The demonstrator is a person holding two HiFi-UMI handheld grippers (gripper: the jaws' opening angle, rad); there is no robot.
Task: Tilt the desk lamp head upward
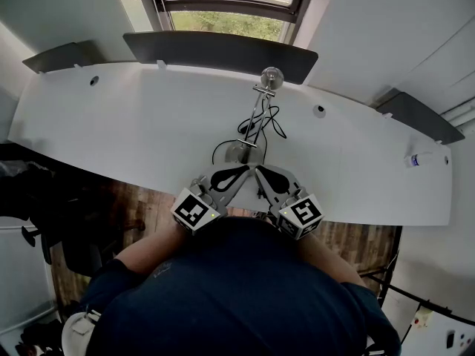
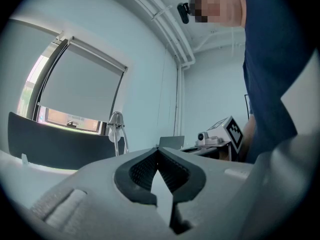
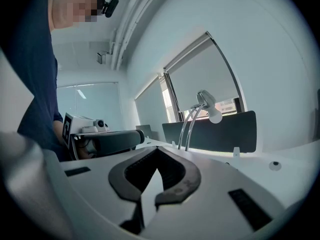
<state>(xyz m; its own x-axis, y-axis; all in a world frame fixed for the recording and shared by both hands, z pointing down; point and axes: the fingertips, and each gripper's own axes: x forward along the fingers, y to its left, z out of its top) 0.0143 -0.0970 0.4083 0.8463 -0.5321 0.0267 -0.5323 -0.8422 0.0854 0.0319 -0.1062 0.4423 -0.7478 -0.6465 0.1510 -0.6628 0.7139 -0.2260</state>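
You are holding both grippers low in front of you, over the near edge of the white worktop, with their tips angling in toward each other. The left gripper is showing its jaws pressed together with nothing between them; its own view shows the dark ribbed pads meeting at the tip. The right gripper is doing the same, jaws closed and empty. Neither one is touching anything.

The desk lamp is standing on the worktop just beyond the two tips. Its round base is sitting near the front edge, and its thin twin-rod arm is rising toward the far side. The lamp head is sitting high, close to the dark divider panel that is running along the back below the window. In the right gripper view the lamp head is tipping with its pale bulb facing down. A black cable is looping on the worktop beside the arm.
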